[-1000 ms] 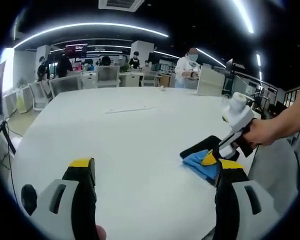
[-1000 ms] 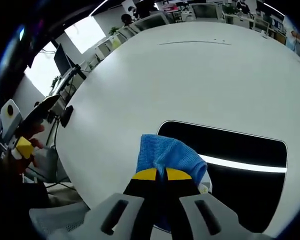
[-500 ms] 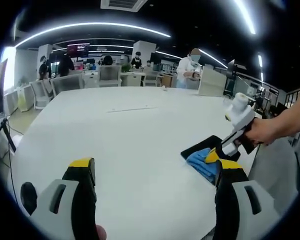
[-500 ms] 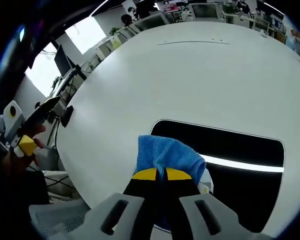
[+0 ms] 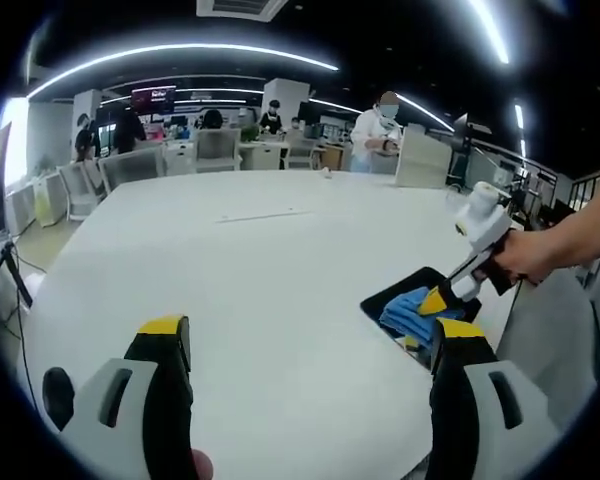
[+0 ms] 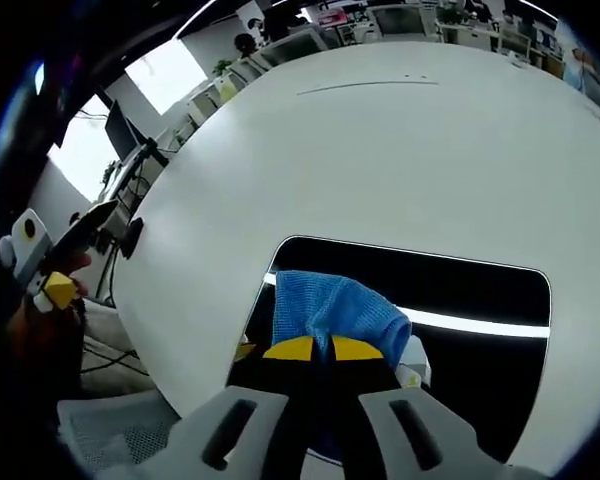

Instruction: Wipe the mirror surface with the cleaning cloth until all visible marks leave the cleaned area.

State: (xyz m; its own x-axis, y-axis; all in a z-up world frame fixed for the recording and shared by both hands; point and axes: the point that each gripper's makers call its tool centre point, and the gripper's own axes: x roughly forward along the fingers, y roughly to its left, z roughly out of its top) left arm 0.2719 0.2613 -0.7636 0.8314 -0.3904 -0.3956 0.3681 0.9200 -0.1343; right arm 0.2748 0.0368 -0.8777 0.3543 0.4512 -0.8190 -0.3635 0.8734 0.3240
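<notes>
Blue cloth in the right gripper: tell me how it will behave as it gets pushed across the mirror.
The blue cloth bunches in folds where the right gripper pinches it, so it is probably soft and floppy. Pushed, it will likely drag and crumple rather than slide flat. The mirror looks smooth and glossy, so the cloth should glide easily.

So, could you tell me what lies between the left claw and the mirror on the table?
Bare white table: in the left gripper view, nothing sits between the open left claw and the mirror, where the right claw holds the blue cloth.
</notes>
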